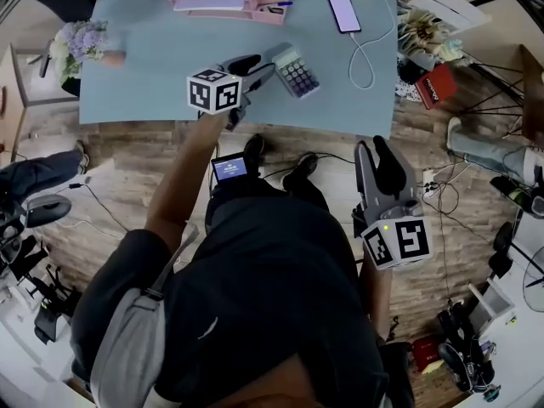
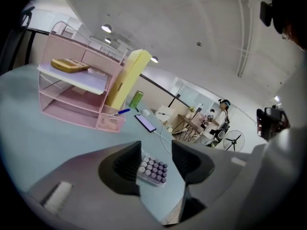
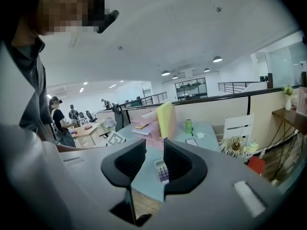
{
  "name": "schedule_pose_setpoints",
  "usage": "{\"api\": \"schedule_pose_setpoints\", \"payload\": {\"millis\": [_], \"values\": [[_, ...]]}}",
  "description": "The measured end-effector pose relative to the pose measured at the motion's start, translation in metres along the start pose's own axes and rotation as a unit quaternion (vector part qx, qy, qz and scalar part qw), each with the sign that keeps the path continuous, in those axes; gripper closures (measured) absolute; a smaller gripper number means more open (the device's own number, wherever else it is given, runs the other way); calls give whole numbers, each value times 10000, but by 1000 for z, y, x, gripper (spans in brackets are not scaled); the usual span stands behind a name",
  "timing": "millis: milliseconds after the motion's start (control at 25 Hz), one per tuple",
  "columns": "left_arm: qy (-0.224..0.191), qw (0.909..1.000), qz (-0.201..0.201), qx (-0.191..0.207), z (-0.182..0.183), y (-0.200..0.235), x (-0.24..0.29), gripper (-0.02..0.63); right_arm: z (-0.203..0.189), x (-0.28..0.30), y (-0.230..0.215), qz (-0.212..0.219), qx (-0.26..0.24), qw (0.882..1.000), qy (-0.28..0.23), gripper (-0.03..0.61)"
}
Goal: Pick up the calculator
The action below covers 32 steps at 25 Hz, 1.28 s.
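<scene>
1. The calculator (image 1: 295,70) lies flat on the pale blue worktop (image 1: 153,66), near the front edge. It is light-bodied with rows of round purple-grey keys. Any print on the keys is too small to read.
2. My left tongs (image 1: 259,68) are spread at the calculator's near end and close on nothing. In the left gripper view the keypad shows in the gap just ahead of the pads. The left-hand pad covers one corner, and I cannot tell whether it touches.
3. My right tongs (image 1: 376,155) are spread too and hold nothing. They hang off the worktop over the wooden floor (image 1: 127,155), well apart from the calculator.
4. Beyond the calculator lies a smartphone (image 1: 344,12), screen lit, with a white charging cable (image 1: 367,58) looping toward the worktop's front.
5. At the worktop's far edge stands a pink mesh organiser (image 2: 76,102) with a yellow folder (image 2: 127,78) upright in it and a blue pen (image 2: 122,112) in its front tray.
6. A small screen (image 1: 229,168) at my waist glows blue, its text unreadable.
</scene>
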<state>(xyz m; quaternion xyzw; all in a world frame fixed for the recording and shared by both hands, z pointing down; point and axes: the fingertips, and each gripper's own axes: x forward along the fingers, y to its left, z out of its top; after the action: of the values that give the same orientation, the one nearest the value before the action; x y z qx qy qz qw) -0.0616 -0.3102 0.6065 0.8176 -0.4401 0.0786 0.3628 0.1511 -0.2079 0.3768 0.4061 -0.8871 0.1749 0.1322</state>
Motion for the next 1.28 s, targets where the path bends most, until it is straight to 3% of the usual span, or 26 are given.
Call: {"api": "schedule_pose_setpoints", "payload": {"millis": [320, 720, 1280], "values": [[261, 9987, 279, -324, -31, 35, 40, 366, -25, 17, -13, 217, 129, 9991, 347, 480], [540, 9954, 501, -615, -64, 67, 75, 365, -50, 24, -28, 187, 298, 9972, 664, 480], [1078, 9903, 748, -458, -83, 80, 105, 367, -65, 23, -34, 50, 472, 9959, 769, 480]]}}
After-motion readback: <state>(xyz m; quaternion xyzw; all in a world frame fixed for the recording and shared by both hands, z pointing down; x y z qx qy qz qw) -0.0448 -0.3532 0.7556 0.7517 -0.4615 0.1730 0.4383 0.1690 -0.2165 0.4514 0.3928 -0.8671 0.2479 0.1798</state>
